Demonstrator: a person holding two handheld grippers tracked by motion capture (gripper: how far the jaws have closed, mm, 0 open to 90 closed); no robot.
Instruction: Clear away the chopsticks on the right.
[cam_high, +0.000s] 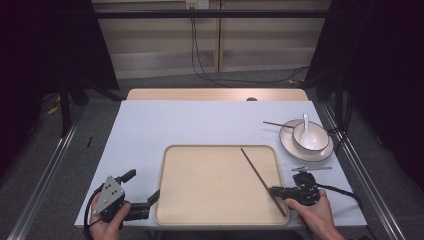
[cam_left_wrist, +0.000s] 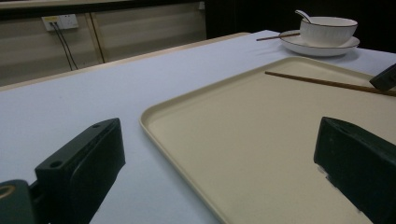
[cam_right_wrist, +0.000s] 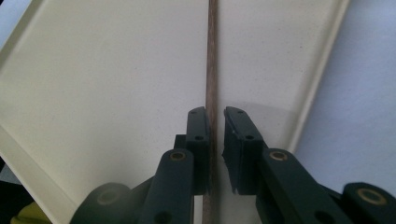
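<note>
My right hand-held gripper (cam_right_wrist: 215, 116) has its jaws narrow around a thin, round brown wooden chopstick (cam_right_wrist: 212, 56), a slight gap on one side. The chopstick lies slantwise on the smooth, matte cream tray (cam_high: 200, 200) (rounded corners, raised rim) on the pale bench (cam_high: 150, 125). My left hand-held gripper (cam_high: 142, 187) stands wide, empty.

1. a pale lilac-white rectangular tabletop (cam_high: 200, 122) fills the middle of the high view, with a light wooden strip (cam_high: 217, 94) along its far edge.
2. grey floor (cam_high: 100, 130) lies at either side of it.
3. beige panelled wall cabinets (cam_high: 160, 45) run across the top centre.
4. thin black cables (cam_high: 200, 60) hang from a white wall socket (cam_high: 196, 4) at the top.
5. black curtains (cam_high: 30, 75) darken the left and right edges.
6. metal floor rails (cam_high: 45, 172) slant along both lower sides.
</note>
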